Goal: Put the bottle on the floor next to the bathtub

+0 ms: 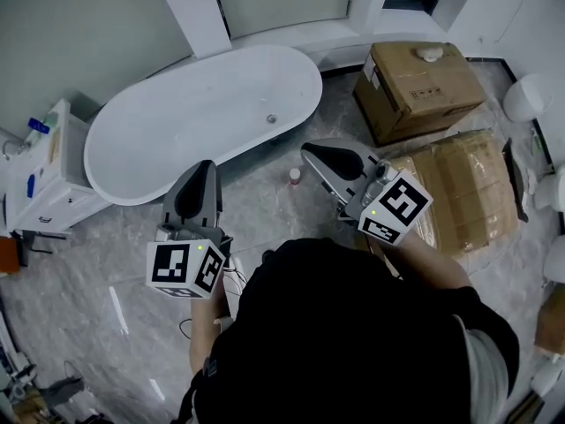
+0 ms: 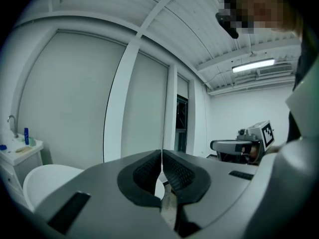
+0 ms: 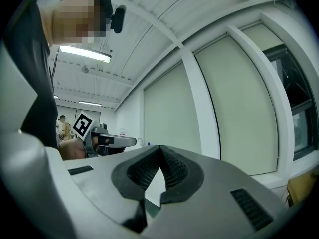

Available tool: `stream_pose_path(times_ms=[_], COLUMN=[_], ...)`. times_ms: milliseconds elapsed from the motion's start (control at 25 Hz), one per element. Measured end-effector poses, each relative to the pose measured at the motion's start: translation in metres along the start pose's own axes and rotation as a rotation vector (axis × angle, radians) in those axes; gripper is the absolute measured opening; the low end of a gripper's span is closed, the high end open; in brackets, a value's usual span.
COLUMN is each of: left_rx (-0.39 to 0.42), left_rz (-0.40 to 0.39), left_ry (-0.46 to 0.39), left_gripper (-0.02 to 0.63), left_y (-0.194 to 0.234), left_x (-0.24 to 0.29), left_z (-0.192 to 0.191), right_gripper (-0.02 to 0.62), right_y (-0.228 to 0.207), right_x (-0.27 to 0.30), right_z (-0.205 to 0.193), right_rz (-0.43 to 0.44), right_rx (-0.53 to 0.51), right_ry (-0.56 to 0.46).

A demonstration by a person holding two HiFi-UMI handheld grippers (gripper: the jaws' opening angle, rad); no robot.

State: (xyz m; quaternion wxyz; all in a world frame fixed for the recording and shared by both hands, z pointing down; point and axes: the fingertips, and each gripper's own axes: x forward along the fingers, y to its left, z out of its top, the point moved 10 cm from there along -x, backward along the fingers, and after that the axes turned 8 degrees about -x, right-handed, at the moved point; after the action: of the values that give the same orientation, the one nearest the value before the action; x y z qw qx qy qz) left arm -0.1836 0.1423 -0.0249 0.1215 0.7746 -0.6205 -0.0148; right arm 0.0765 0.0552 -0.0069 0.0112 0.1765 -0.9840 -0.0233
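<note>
- grey floor (image 1: 265, 203): one small bottle (image 1: 295, 177) stands just beside the one white bathtub (image 1: 203, 113).
- two cardboard boxes: far box (image 1: 422, 87), near box (image 1: 463, 188).
- left gripper (image 2: 161, 154) and right gripper (image 3: 159, 151): jaws pressed together, empty.

Bright, even light from a ceiling strip lamp (image 2: 253, 64); fisheye corners go black.

head view: set above the person, aimed steeply down, far off; bathtub (image 1: 203, 113), left gripper (image 1: 201, 170), right gripper (image 1: 311, 153) taken in | left gripper view: mounted close behind its jaws, aimed level at window wall (image 2: 84, 98) | right gripper view: mounted likewise, same wall faced | shared: wall; each gripper is seen in the other's view
</note>
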Motion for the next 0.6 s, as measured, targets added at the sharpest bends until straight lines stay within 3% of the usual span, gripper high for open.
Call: stream_pose_path(times_ms=[240,440,600], left_rx=[-0.001,0.015,-0.011], left_rz=[0.015,-0.004,0.044], left_ry=[0.021,0.007,-0.023], left_gripper=[0.020,0.020,0.021], left_y=[0.015,0.033,0.050], left_x=[0.005,0.037,0.052], left_z=[-0.007,0.006,0.015], right_gripper=[0.028,0.028,0.028], right_y=[-0.013,-0.034,-0.048], right_x=[0.009,0.043,0.064], right_z=[-0.004,0.014,0.023], right_rz=[-0.026,-0.034,-0.072], right_rx=[-0.015,-0.086,0.072], right_ry=[0.014,-0.018,-0.137])
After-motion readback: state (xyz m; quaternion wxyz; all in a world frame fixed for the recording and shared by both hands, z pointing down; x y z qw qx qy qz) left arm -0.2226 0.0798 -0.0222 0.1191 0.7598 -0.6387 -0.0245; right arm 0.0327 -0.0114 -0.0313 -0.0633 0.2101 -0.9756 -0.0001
